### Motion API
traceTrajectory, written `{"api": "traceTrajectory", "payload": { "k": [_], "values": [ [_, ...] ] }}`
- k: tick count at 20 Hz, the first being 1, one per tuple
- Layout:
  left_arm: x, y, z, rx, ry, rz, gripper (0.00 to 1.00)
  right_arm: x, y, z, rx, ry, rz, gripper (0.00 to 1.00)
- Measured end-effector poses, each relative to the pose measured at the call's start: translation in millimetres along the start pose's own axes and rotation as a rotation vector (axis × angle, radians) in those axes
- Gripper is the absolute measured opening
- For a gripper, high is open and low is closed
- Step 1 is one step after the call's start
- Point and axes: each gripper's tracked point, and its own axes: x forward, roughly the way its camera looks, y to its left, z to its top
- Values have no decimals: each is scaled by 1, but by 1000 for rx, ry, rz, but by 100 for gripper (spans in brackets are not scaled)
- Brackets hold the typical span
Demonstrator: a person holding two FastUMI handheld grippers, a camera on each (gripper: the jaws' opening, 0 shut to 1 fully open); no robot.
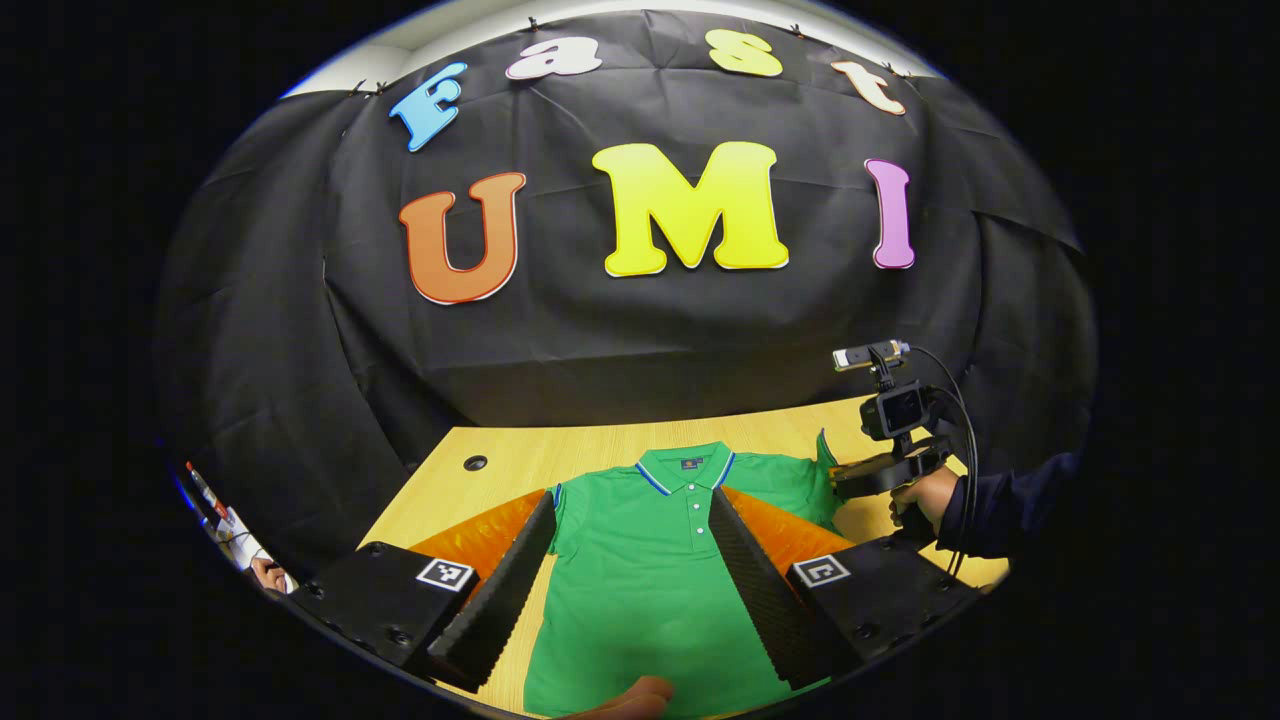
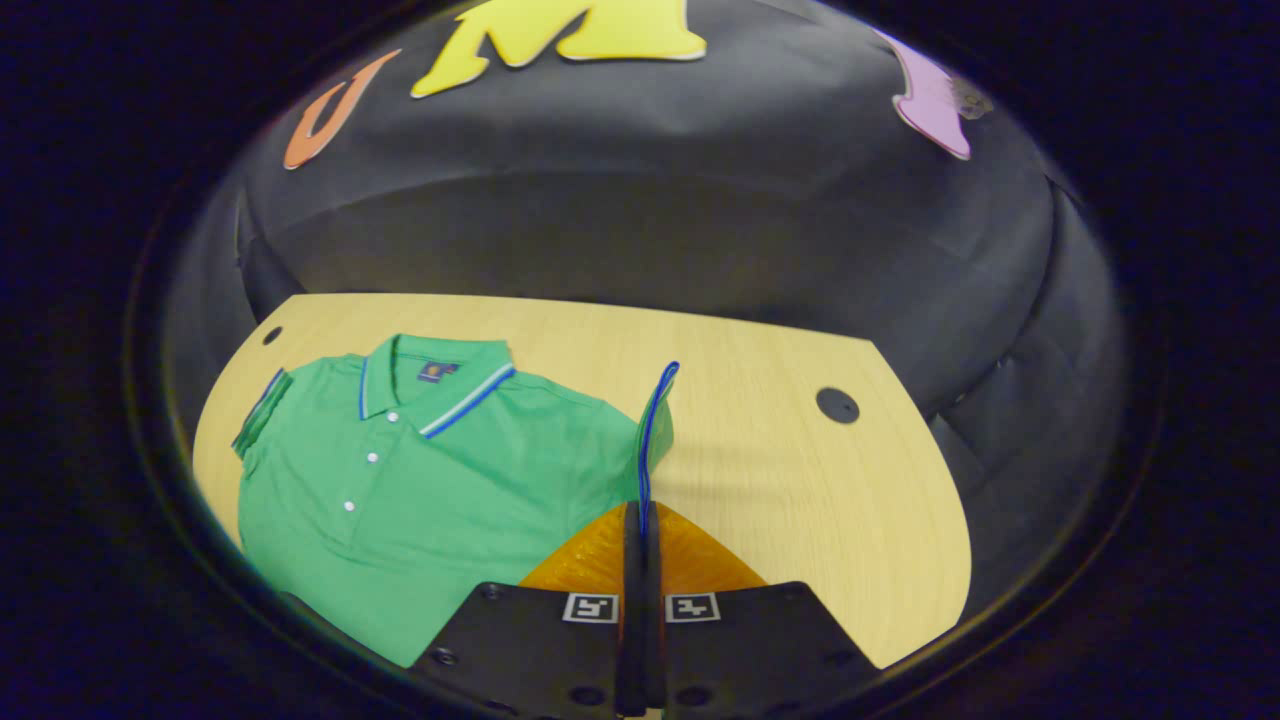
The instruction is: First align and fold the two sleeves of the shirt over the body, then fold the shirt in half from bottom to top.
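A green polo shirt point(image 1: 640, 570) with a blue-and-white trimmed collar lies face up on the wooden table point(image 1: 590, 445). My left gripper point(image 1: 630, 500) hovers open over the shirt's chest, one finger at each side of the button placket. In the right gripper view, my right gripper point(image 2: 640, 520) is shut on the blue-trimmed cuff of one sleeve point(image 2: 655, 430), which stands lifted off the table. The shirt's body point(image 2: 450, 480) lies flat to its left, and the other sleeve point(image 2: 262, 405) rests flat at the far side. The left gripper view shows the right gripper point(image 1: 840, 478), held by a hand point(image 1: 925, 497), at that raised sleeve point(image 1: 822, 462).
Round cable holes sit in the table top point(image 1: 475, 463) point(image 2: 837, 404). Bare wood point(image 2: 800, 500) stretches to the right of the lifted sleeve up to the table's curved edge. A fingertip point(image 1: 635, 695) shows at the bottom over the shirt's hem area.
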Motion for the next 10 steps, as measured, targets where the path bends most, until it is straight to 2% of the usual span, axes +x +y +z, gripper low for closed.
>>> {"api": "traceTrajectory", "payload": {
  "k": [3,10],
  "values": [
    [-3,7,3,-14,-12,8,100,-11,35,5,-52,-14,59,3],
    [-16,39,-11,-33,-7,50,99,-3,109,-29,-114,48,143,3]
  ]
}}
